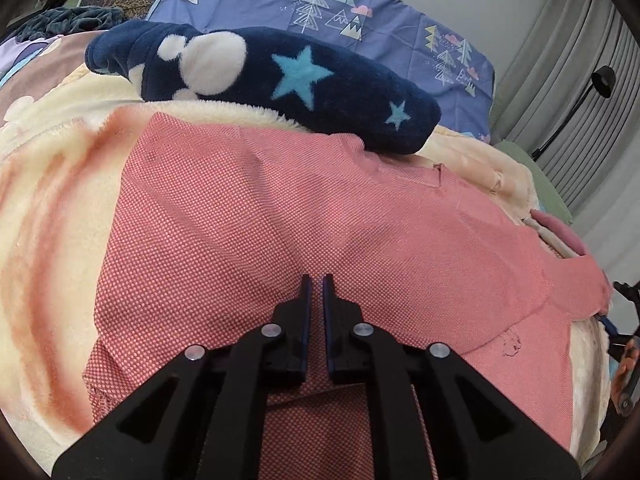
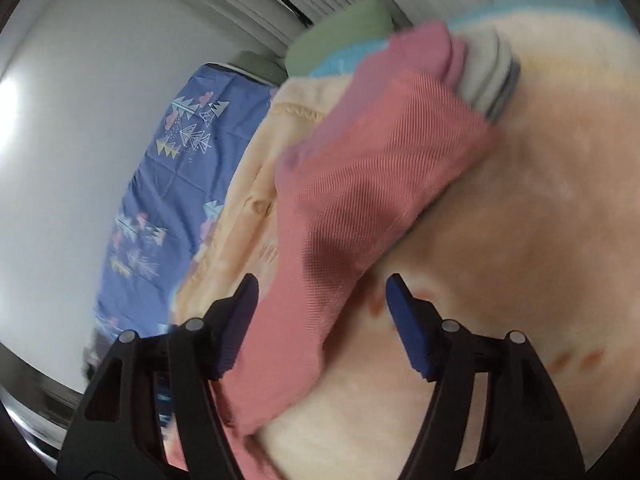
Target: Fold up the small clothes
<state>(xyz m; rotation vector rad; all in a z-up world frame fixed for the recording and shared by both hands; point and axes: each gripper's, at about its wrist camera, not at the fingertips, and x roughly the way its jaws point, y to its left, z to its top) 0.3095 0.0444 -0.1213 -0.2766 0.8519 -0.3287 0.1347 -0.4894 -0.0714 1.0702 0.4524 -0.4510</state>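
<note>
A small pink knit garment (image 1: 280, 216) lies spread on a cream and peach blanket (image 1: 52, 208). My left gripper (image 1: 316, 280) hovers over the garment's middle with its jaws nearly together and nothing between them. In the right wrist view a sleeve or edge of the same pink garment (image 2: 360, 184) runs up between my right gripper's (image 2: 322, 284) wide-open fingers; the view is blurred and the pads do not press it. The right gripper also shows at the right edge of the left wrist view (image 1: 616, 320).
A folded navy fleece piece with stars (image 1: 288, 80) lies just beyond the pink garment. A blue tree-print sheet (image 1: 360, 12) is behind it. A stack of folded grey and pink clothes (image 2: 480, 72) sits on the blanket. Grey curtains (image 1: 580, 100) hang at the right.
</note>
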